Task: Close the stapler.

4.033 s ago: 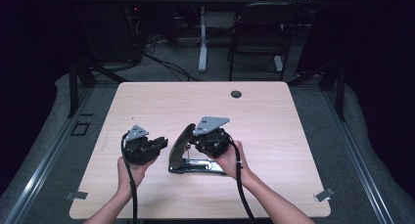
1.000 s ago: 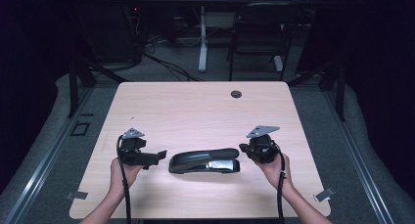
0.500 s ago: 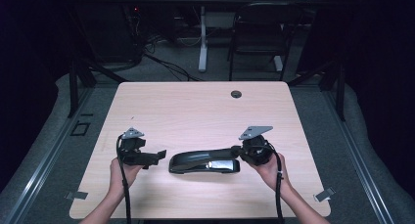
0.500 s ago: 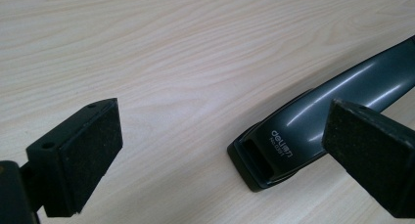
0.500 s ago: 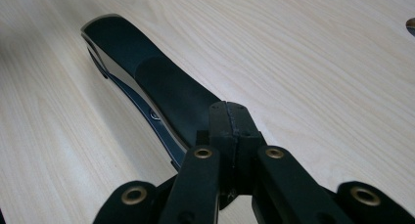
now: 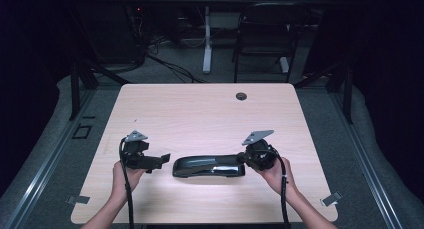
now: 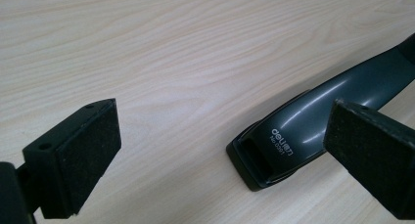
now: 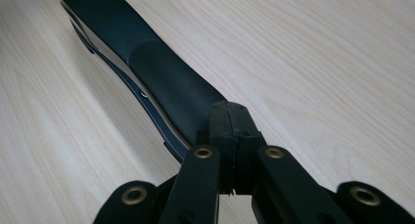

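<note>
A long black stapler (image 6: pixel 207 165) lies flat on the wooden table (image 6: pixel 200 114), lengthwise left to right near the front edge. My left gripper (image 6: pixel 163 161) is open just off its left end; in the left gripper view the stapler's printed end (image 7: pixel 293 131) lies ahead between the spread pads (image 7: pixel 88 155). My right gripper (image 6: pixel 242 158) is shut with nothing between its jaws. Its closed tips (image 8: pixel 230 117) sit right at the stapler's right handle end (image 8: pixel 161 82); I cannot tell if they touch it.
A round cable hole (image 6: pixel 241 96) sits near the table's far edge. Tape marks lie by the front corners (image 6: pixel 77 199) (image 6: pixel 332 199). A chair (image 6: pixel 262 34) and desk legs stand on the floor beyond the table.
My right gripper has edged left until its tips reach the stapler's right end. The left gripper stays put. Four seconds ago the right hand was over the stapler, which lay angled.
</note>
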